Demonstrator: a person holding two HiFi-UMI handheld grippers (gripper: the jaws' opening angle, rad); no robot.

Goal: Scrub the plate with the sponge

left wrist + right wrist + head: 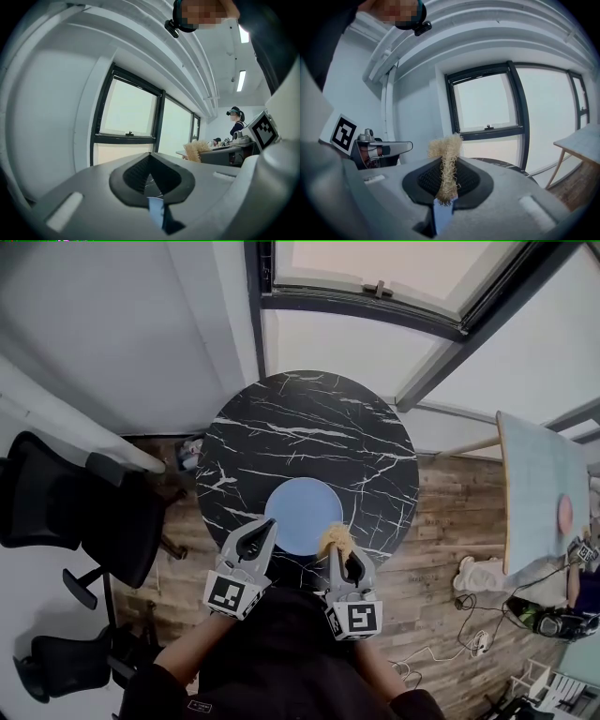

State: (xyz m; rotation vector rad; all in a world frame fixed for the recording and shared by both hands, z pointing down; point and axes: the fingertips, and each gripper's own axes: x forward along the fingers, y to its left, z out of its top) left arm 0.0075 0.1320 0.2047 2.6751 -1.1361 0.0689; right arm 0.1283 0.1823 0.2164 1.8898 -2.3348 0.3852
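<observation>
The right gripper (446, 190) is clamped on a tan, fibrous sponge (446, 157), pinched low so that a tuft stands free beyond the jaws. The left gripper (151, 180) is closed with nothing between its jaws. Both are held side by side at the near edge of the round black table (309, 418). The blue plate (302, 514) lies flat on the near half of the table, and the sponge is seen at its near right rim. For a good scrub, the tuft is best tipped down onto the plate and rubbed in overlapping circles. The left rim should be steadied, as the plate could probably slide on the smooth top.
</observation>
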